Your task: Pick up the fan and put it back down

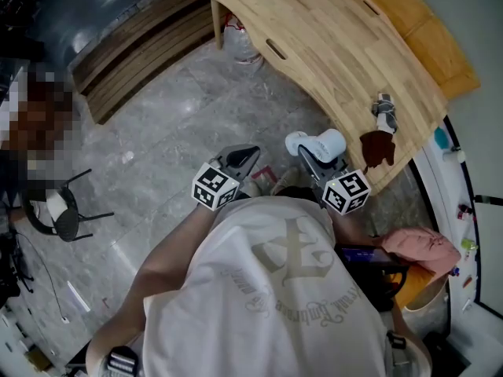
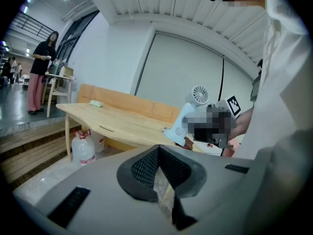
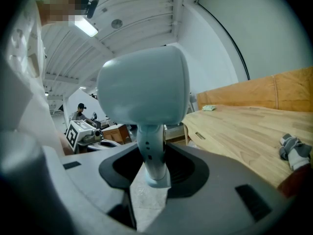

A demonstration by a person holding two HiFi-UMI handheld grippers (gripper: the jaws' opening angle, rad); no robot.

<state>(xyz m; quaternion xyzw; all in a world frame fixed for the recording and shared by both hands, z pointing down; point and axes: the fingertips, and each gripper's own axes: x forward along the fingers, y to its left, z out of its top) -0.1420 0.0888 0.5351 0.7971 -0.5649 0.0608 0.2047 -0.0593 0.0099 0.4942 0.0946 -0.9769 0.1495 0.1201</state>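
My right gripper is shut on the stem of a small white fan, held in the air just off the near edge of the wooden table. In the right gripper view the fan's rounded head stands upright above the right gripper, its stem pinched between the dark pads. The left gripper hovers over the floor to the left, shut with nothing in it. From the left gripper view the fan shows at the right beside the table.
A grey cloth bundle and a dark brown object lie at the table's near end. A water jug stands under the table. Wooden steps run at the upper left, a black chair stands at the left. People stand far off.
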